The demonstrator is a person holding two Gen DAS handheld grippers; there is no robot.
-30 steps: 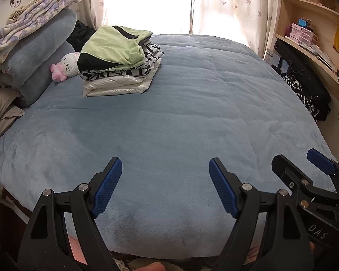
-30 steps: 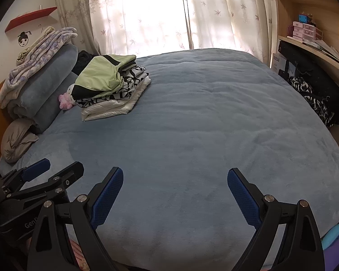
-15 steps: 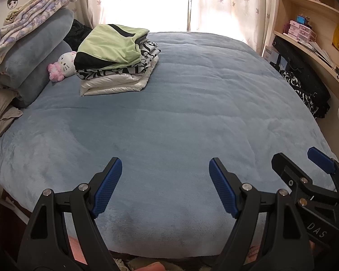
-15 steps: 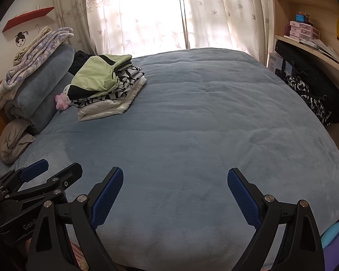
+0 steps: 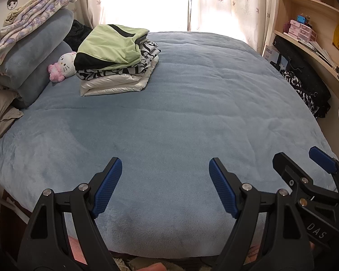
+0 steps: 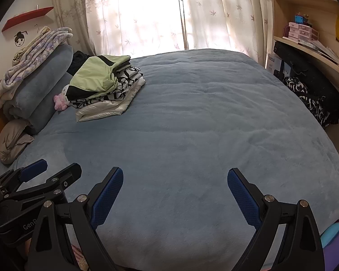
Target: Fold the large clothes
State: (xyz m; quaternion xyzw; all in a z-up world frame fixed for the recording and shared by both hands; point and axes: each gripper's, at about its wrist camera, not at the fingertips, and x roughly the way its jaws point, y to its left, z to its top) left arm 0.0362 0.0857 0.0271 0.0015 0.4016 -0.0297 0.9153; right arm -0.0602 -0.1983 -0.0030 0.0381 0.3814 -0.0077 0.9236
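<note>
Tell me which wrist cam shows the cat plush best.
Left wrist: the cat plush shows its white face and pink bow beside the folded clothes stack. In the right wrist view the stack hides most of it; only a pink bit and some white show.

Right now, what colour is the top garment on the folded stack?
Light green with black panels: the top garment shows best in the left wrist view.

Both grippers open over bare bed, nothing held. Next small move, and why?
Probably swing the right gripper toward the dark clothes heap at the bed's right edge to fetch an unfolded piece. Both it and the left gripper are open and empty above the blue blanket, nothing is spread out there, and the folded stack already looks done.
</note>
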